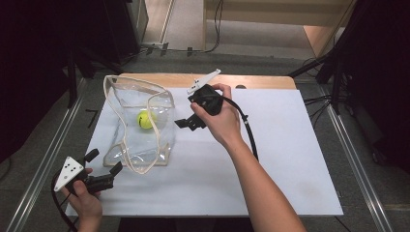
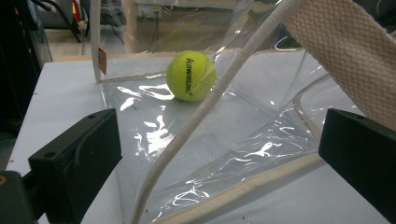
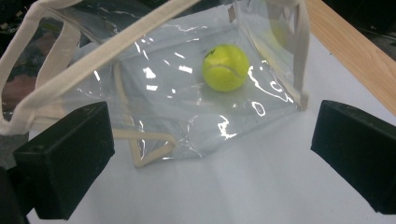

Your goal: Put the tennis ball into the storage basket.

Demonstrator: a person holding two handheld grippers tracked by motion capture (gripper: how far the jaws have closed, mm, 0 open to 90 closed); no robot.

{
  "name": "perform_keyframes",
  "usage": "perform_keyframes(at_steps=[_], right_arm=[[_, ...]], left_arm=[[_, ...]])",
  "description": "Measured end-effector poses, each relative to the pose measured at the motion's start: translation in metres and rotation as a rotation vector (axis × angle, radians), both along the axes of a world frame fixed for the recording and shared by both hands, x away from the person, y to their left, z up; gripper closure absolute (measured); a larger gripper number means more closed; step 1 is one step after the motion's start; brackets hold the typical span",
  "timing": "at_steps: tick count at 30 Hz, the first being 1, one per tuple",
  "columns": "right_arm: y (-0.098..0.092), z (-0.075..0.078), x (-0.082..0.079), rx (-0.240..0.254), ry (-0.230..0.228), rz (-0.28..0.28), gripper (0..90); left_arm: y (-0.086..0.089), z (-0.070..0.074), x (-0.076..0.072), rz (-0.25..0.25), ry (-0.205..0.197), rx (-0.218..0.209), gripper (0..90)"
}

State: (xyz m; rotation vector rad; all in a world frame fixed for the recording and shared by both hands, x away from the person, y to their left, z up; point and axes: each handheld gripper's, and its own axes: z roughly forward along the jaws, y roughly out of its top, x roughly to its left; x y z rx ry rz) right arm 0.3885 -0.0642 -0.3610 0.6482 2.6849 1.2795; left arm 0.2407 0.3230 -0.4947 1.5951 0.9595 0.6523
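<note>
Nearest the person, the left gripper [image 1: 103,163] is held wide open and empty at the table's front left, just before the clear bag [image 1: 140,123]. Lettering on the tennis ball [image 2: 190,75] can be read in the left gripper view. Farther on, the right gripper [image 1: 189,108] is seen gaping, empty, beside the bag. The ball is seen lying inside the bag on the white table [image 1: 290,159].

Glossy clear plastic bag [image 1: 140,121] with woven cloth trim; fuzzy ball [image 1: 145,119]
</note>
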Motion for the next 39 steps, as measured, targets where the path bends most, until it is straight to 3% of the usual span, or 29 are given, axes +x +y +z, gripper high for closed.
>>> perform_keyframes(at_steps=[12,33,39], right_arm=[[-0.036,-0.019,-0.01,0.022,-0.01,-0.086,0.0],[-0.094,-0.052,-0.034,0.065,-0.011,-0.165,0.0],[-0.107,-0.061,-0.042,0.06,-0.03,-0.171,0.0]], left_arm=[[0.0,0.0,0.0,0.0,0.0,0.001,0.0],[0.0,0.0,0.0,0.001,0.0,0.001,0.0],[0.0,0.0,0.0,0.001,0.0,0.0,0.0]])
